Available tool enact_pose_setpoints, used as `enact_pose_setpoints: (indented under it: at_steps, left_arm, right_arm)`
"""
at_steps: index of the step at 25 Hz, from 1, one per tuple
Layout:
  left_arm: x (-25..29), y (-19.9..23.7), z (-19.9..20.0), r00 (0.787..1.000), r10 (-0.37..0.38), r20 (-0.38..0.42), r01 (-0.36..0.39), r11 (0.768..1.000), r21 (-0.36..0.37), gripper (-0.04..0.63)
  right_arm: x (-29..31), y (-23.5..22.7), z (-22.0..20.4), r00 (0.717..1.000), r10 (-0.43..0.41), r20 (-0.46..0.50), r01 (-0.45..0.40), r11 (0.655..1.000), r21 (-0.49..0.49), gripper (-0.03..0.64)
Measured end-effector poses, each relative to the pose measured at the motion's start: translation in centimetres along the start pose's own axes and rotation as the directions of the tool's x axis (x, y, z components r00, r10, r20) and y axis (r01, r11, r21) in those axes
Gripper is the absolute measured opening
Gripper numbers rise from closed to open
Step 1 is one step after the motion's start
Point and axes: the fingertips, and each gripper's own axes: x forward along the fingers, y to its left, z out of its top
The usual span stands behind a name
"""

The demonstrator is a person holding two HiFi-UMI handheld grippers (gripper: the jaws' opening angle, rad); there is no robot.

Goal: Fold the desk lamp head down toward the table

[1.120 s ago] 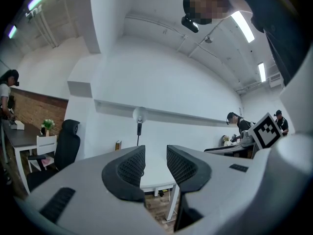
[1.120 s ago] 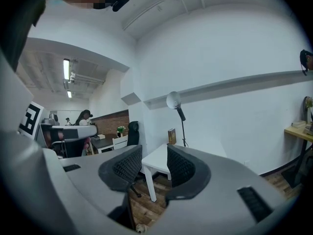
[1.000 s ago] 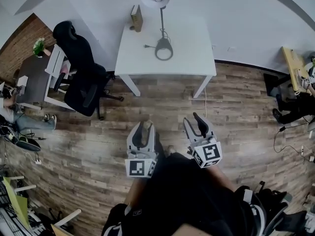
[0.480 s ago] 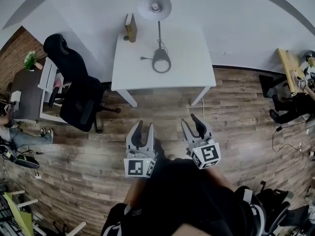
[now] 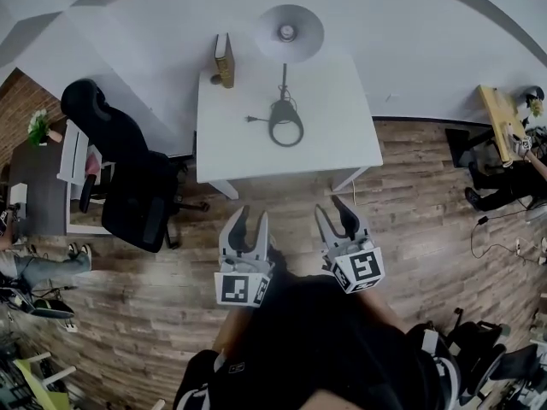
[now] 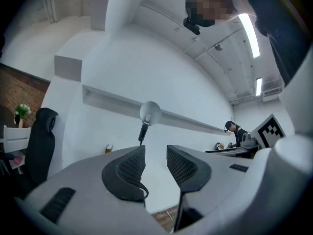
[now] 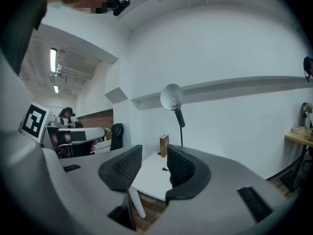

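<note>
approach only, lamp untouched

left gripper (image 5: 250,220) and right gripper (image 5: 335,213): jaws spread, nothing between them, side by side over the wood floor (image 5: 171,263). ahead of both, well apart: white table (image 5: 342,118) with the desk lamp (image 5: 285,131), lamp head (image 5: 289,32) raised on its stem. fold not yet begun; reach, grasp and fold remain.

No readable text, label, number or sign

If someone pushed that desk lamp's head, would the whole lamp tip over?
Possibly: its wide head sits high on a thin stem, so it looks top-heavy. The round base lies flat on the table, which probably steadies it.
</note>
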Motion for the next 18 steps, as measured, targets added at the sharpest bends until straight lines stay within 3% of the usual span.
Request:
enact_pose_setpoints:
  at_steps: [10, 15, 18]
  left_arm:
    - [5.8, 7.3, 1.8, 0.994, -0.105, 0.008, 0.105, 0.993, 0.045, 0.133]
    - [7.8, 8.7, 2.1, 0.993, -0.115, -0.006, 0.115, 0.993, -0.018, 0.137]
    - [9.4, 9.4, 1.9, 0.991, -0.137, -0.005, 0.137, 0.991, -0.004, 0.138]
  right_arm:
    - [9.1, 0.7, 1.1, 0.996, -0.086, 0.006, 0.086, 0.996, 0.005, 0.176]
    - [11.3, 0.3, 1.5, 0.994, -0.109, -0.006, 0.109, 0.994, 0.008, 0.176]
    - [12.8, -0.6, 2.0, 0.992, -0.122, 0.003, 0.122, 0.992, 0.022, 0.176]
